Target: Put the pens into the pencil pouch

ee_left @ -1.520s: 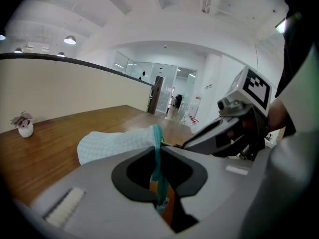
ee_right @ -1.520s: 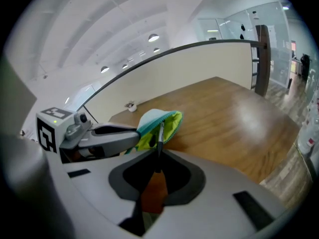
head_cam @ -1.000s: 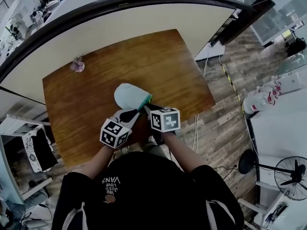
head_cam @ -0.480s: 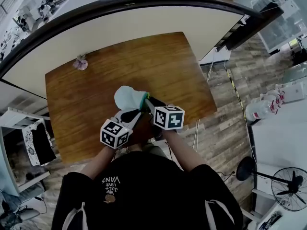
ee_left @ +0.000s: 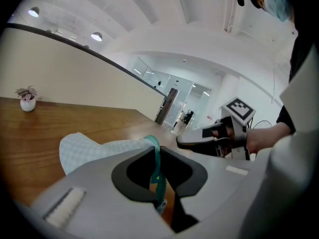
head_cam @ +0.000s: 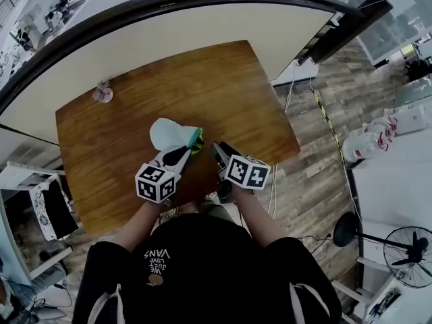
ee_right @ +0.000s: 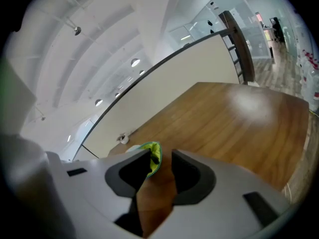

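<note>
A pale mint pencil pouch (head_cam: 170, 133) lies on the wooden table (head_cam: 223, 93) with its teal zipper edge toward me. My left gripper (head_cam: 189, 151) is shut on that zipper edge (ee_left: 155, 159), which runs between its two jaws. My right gripper (head_cam: 219, 151) stands apart to the pouch's right. Its jaws have just been opening and hold nothing. In the right gripper view the pouch's yellow-green lining (ee_right: 152, 157) shows just beyond the gap of the right gripper (ee_right: 160, 159), untouched by either pad. From the left gripper (ee_left: 156, 156) I see the right gripper (ee_left: 202, 138) held level at the right. No pens are visible.
A small potted plant (head_cam: 102, 93) stands at the table's far left corner. A curved dark-edged partition (head_cam: 202, 5) rises behind the table. The table's near edge lies just under my hands, with wood floor and a cable (head_cam: 317, 106) to the right.
My right gripper has opened, let go of the pouch's mouth and drawn off to the right. The left gripper has shifted slightly left with the pouch edge still in it.
</note>
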